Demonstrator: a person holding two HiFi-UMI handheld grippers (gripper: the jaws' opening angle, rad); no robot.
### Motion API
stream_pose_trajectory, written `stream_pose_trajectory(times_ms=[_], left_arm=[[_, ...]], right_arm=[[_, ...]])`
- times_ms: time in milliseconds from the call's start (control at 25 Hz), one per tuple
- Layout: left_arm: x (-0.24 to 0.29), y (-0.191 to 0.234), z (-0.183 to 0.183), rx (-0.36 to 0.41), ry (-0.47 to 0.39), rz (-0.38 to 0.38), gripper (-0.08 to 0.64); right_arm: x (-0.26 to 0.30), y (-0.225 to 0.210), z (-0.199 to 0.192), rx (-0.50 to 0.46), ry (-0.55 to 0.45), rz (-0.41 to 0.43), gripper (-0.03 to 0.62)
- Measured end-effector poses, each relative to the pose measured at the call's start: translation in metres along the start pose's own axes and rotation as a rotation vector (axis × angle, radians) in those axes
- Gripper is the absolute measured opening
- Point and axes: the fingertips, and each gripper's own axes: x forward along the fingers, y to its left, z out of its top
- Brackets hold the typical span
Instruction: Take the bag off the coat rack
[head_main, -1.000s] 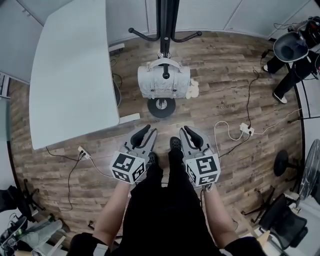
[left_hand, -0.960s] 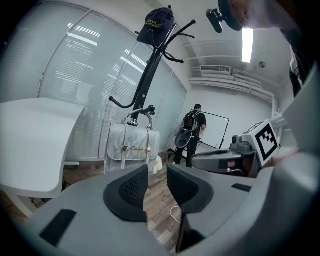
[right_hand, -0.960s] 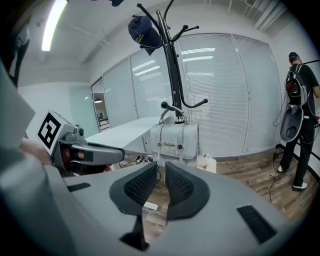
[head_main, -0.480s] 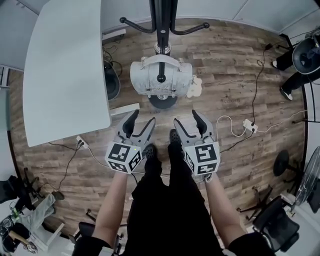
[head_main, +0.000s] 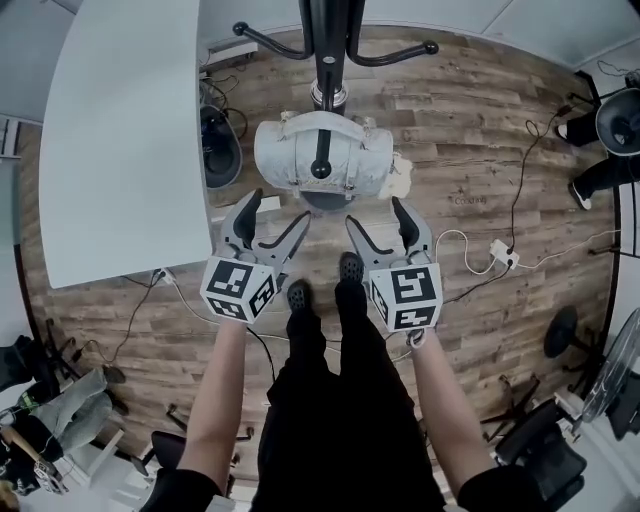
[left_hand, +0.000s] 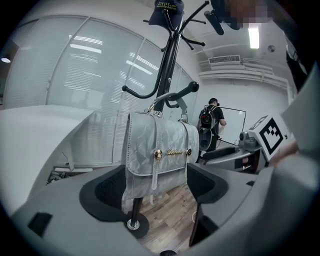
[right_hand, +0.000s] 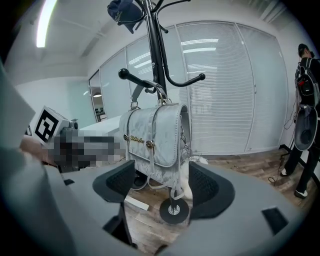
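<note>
A pale grey satchel bag (head_main: 320, 160) hangs by its handle from a hook of the black coat rack (head_main: 327, 40). Both gripper views show its buckled front (left_hand: 157, 155) (right_hand: 152, 140) straight ahead. My left gripper (head_main: 275, 210) is just short of the bag's near left corner and my right gripper (head_main: 377, 215) just short of its near right corner. Both pairs of jaws are opening, wide apart, and nothing is between them. In the left gripper view (left_hand: 157, 190) and the right gripper view (right_hand: 165, 187), the bag shows beyond the pads, untouched.
A white table (head_main: 120, 130) stands close on the left. The rack's round base (right_hand: 173, 210) sits under the bag, and a dark cap (right_hand: 122, 12) tops the rack. Cables and a power strip (head_main: 497, 255) lie on the wood floor at right. A person (right_hand: 305, 100) stands far right.
Both grippers have gone from shut to wide open and have moved forward, up to the bag. The person has stepped closer to the rack.
</note>
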Motion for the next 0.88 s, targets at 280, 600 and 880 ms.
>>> stream_pose_trajectory(times_ms=[280, 600, 880], left_arm=[[0.022, 0.016, 0.013, 0.062, 0.007, -0.027, 0.411], [0.042, 0.013, 0.007, 0.118, 0.037, -0.110, 0.428], [0.050, 0.013, 0.011, 0.147, 0.043, -0.097, 0.420]], right_arm=[[0.016, -0.004, 0.010, -0.003, -0.011, 0.020, 0.344], [0.041, -0.007, 0.024, -0.042, -0.013, 0.017, 0.353], [0.052, 0.003, 0.027, -0.099, 0.017, 0.040, 0.351]])
